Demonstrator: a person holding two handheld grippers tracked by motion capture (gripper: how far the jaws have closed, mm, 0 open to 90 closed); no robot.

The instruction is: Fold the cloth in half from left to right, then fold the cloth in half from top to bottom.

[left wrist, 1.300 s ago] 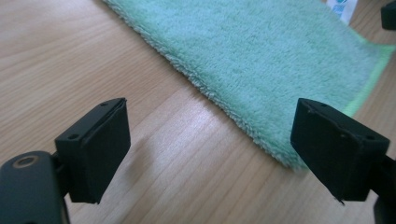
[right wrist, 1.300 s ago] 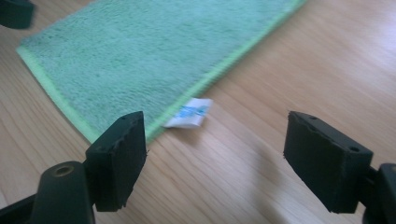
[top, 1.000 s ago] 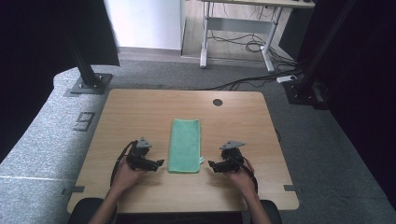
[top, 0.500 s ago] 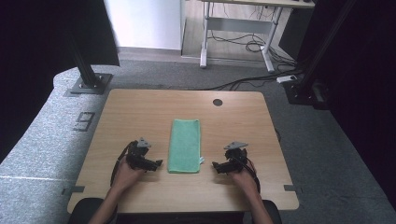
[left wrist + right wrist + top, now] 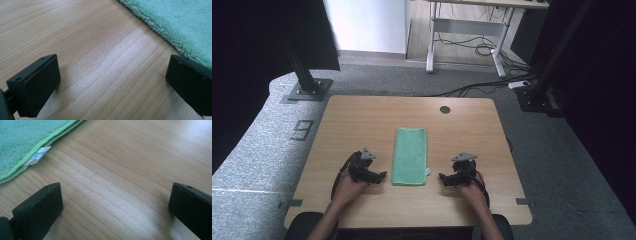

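Two grippers, left (image 5: 381, 175) and right (image 5: 443, 177), are flanking the folded towel (image 5: 410, 155) lying mid-table; I am spreading both jaws wide, empty, having just been opening them. I'm judging the fold finished; next I'm backing off.

— What do the tools in the hands look like?

— Both are black. The left gripper (image 5: 381, 175) and the right gripper (image 5: 443, 177) each carry a grey three-cornered plate on top.

— And the jaws, close up?

— Blocky, matt black pads (image 5: 37, 82) with squared edges and a small round hole near the upper corner; the right gripper's pads (image 5: 40, 207) look the same.

— Any cables?

— A dark cable (image 5: 337, 177) loops out beside the left hand (image 5: 346, 187). Forearms are bare, no sleeves.
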